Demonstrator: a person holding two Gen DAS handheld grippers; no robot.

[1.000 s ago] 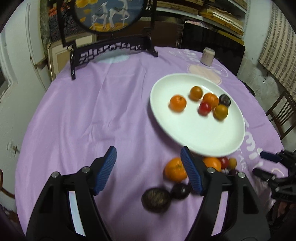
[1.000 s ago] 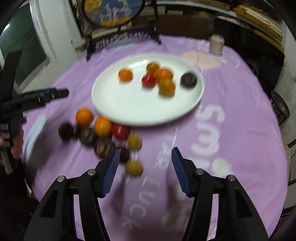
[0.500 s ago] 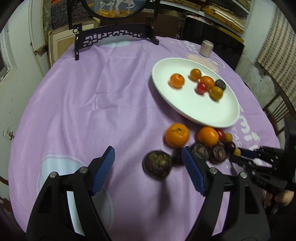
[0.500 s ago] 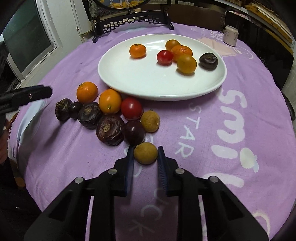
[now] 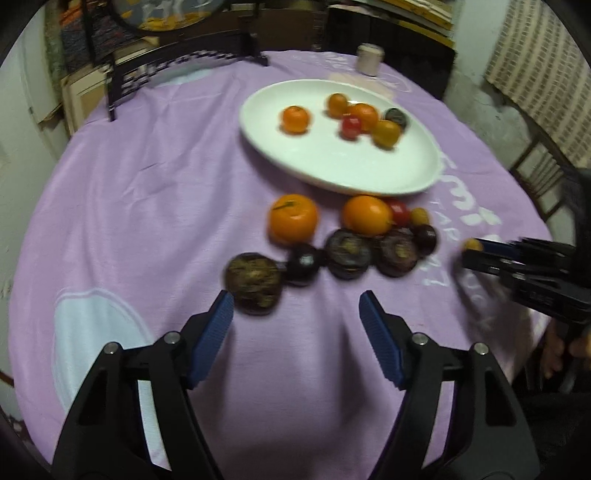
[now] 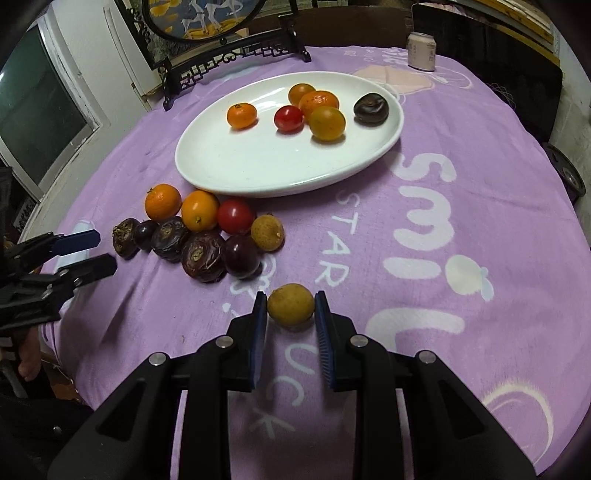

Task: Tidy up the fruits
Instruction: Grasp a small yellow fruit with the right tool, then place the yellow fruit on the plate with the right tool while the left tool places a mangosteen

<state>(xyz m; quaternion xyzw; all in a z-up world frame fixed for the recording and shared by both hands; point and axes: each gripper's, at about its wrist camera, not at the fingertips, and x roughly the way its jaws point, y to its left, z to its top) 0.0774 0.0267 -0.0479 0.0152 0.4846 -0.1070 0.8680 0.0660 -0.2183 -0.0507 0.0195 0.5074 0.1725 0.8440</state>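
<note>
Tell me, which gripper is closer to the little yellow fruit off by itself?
Right. The right gripper has its jaws around the small yellow fruit. The left gripper hangs open, over by the dark fruits.

**Room/bkgd**

Round table w/ purple printed cloth. Dark carved stand w/ round painted screen at far edge. White-framed window on one side, shelving behind, wooden chair beside. Dim indoor light.

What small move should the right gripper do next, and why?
Probably lift the small yellow fruit and carry it toward the white plate. The right gripper is already shut on it, and six fruits lie on the plate with bare space beside them.
</note>
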